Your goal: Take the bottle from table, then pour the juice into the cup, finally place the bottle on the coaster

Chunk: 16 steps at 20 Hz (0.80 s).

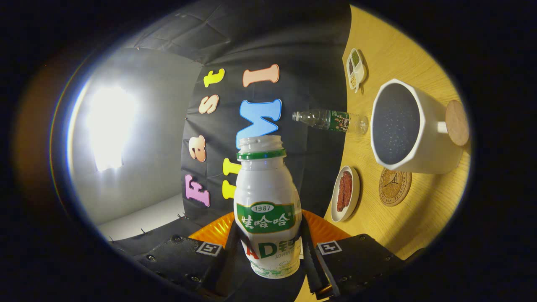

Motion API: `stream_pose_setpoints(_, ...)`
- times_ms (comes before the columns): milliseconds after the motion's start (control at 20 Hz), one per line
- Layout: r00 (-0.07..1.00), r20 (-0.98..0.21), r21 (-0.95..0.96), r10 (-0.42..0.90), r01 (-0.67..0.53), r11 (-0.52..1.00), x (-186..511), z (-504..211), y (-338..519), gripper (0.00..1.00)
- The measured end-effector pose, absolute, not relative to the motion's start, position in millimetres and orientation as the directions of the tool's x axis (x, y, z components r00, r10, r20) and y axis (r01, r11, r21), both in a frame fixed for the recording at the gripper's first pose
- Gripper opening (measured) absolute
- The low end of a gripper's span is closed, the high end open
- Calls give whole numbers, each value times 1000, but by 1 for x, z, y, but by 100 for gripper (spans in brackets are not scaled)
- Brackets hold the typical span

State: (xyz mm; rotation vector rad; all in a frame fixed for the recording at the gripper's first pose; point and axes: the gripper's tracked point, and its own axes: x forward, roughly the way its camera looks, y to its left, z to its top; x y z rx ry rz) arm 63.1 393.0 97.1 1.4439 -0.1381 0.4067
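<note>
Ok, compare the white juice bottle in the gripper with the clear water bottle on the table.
The juice bottle is opaque white and gripped between the gripper fingers. The water bottle is clear, slimmer, and stands free beside the white cup. The juice bottle's mouth looks open; whether the water bottle is capped is unclear. Both carry green labels.

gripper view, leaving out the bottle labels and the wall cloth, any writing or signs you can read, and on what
coaster: a ring of lettering around a line drawing, too small to read.
square tags on the gripper: black-and-white patterns, no words.
So no text here can be quoted.
The gripper's fingers press on either side of the bottle.
</note>
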Motion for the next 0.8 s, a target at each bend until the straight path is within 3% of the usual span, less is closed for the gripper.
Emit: stream_pose_setpoints(800,916,374,922,141,-352,-159,64,97,383,68)
